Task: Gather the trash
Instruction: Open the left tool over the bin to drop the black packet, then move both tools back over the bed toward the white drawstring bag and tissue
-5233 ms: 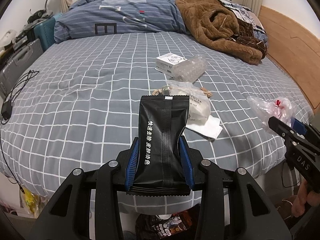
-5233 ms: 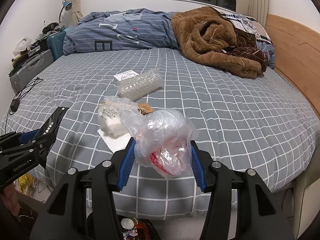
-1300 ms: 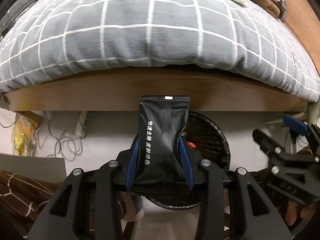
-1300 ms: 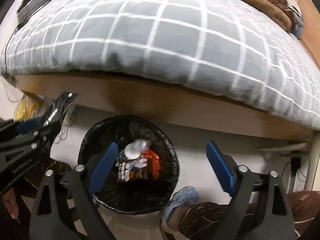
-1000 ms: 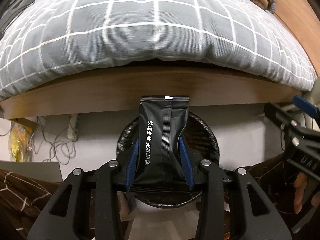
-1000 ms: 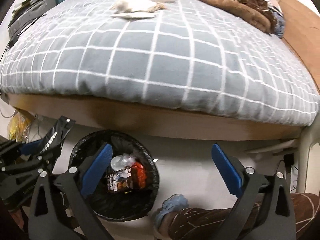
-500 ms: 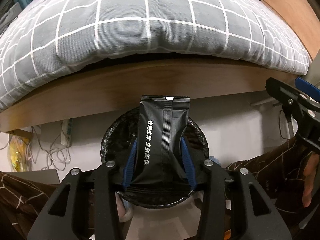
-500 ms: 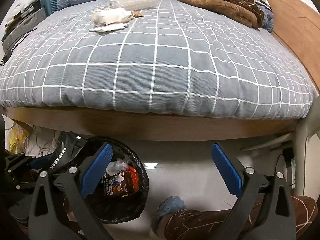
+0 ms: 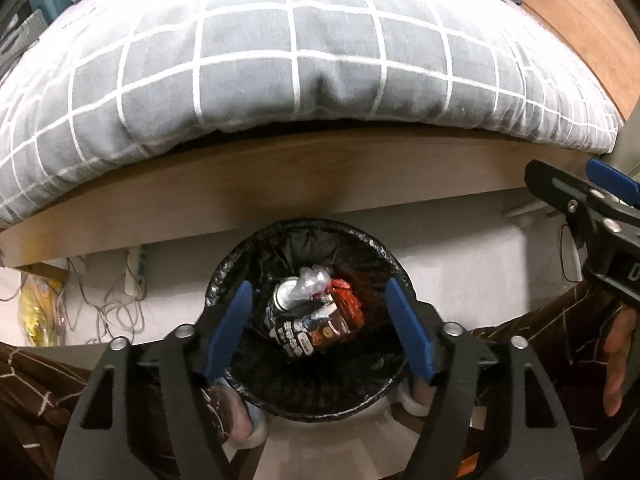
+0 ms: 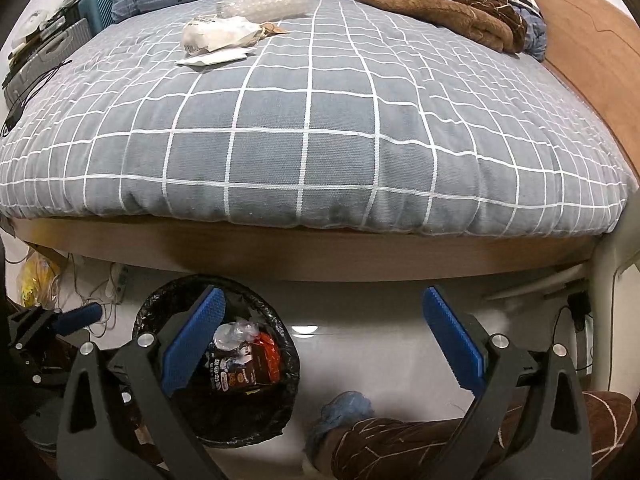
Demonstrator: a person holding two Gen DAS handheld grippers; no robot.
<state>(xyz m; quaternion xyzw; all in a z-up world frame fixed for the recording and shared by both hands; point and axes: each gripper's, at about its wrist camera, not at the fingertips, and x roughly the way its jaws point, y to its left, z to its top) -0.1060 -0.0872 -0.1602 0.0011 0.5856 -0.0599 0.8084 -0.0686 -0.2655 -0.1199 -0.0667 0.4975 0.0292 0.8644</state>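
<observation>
While our left gripper (image 9: 318, 326) hangs above the trash bin (image 9: 240, 264), its jaws are opening with nothing between them. The black packet (image 9: 294, 334) lies inside the bin among wrappers; its white print is too small to read. Our right gripper (image 10: 320, 340), beside the bin, stands wide apart, empty. More trash (image 10: 216, 36) sits on the bed (image 10: 312, 120) beyond the bin.

The left claw (image 9: 318, 328) points steeply down, its blue-padded jaws opening with nothing gripped between them. The right claw (image 10: 320, 344) — also tipped downward — stands wide apart and empty, a hand (image 9: 618, 356) gripping it — fingers loosely curled.
</observation>
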